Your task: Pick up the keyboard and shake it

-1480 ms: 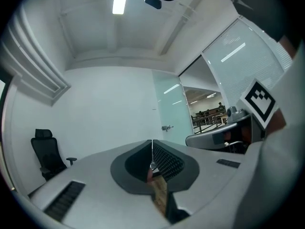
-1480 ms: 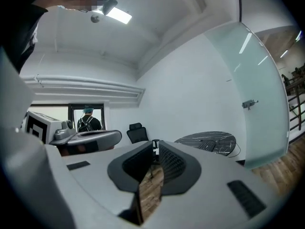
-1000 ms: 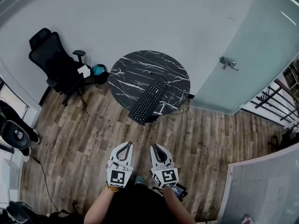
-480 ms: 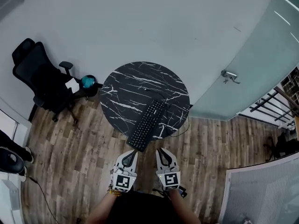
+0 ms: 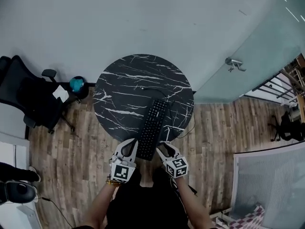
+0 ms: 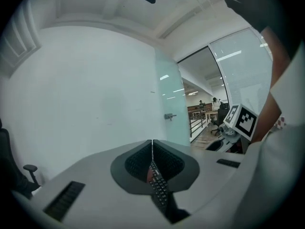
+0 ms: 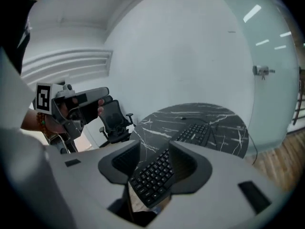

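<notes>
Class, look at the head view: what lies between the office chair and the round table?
A small round teal object lies on the floor by the wall, between the chair and the table. Only the head view shows it; what it is cannot be told.

The black keyboard [image 5: 152,129] lies flat, aslant on the marbled table [image 5: 119,99], its near end overhanging the edge.

Bright, even indoor light; heavy fisheye warp w/ dark corners.
</notes>
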